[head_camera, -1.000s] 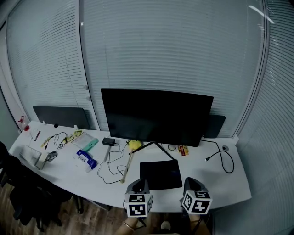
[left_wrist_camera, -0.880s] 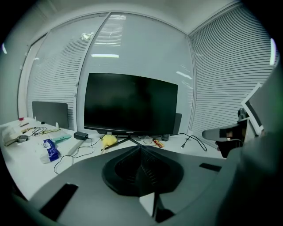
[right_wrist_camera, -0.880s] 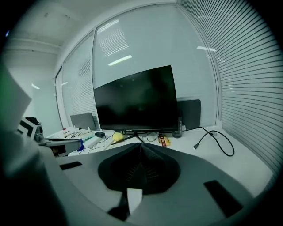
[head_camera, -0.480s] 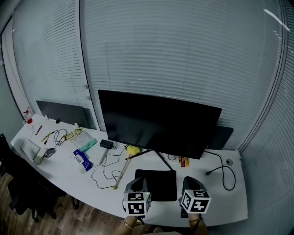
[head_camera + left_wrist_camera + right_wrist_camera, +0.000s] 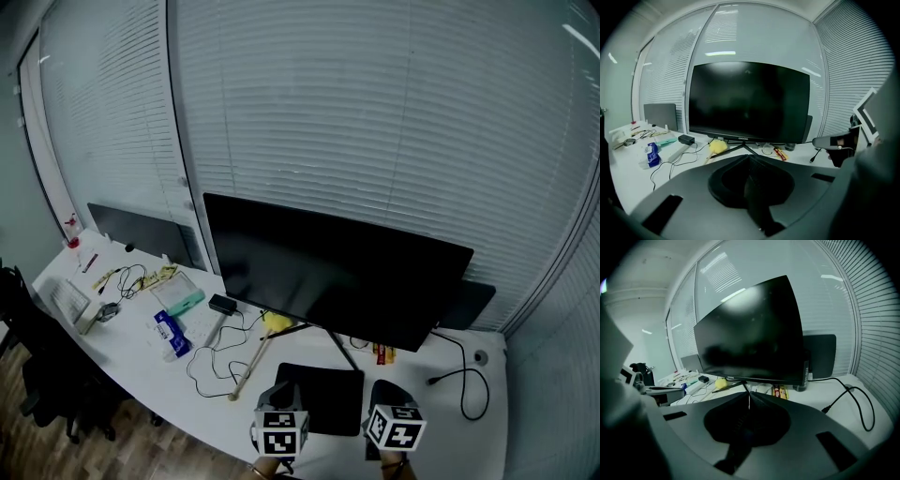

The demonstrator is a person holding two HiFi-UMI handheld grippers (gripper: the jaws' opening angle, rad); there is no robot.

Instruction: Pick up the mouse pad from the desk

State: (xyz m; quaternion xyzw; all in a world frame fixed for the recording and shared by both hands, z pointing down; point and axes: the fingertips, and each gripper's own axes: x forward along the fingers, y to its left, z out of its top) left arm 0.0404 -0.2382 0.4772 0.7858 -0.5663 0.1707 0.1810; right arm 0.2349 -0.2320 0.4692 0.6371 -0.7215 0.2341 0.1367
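Where it lies flat, the mouse pad (image 5: 326, 398) is black and rectangular.

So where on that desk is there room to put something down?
Bare desk runs along the front edge, by the blue packet. Another patch lies between the mouse pad and the black cable. The left end and under the monitor are cluttered.

Monitor stand (image 5: 319, 327) crowds the far edge of the mouse pad (image 5: 323, 396); front lies open.
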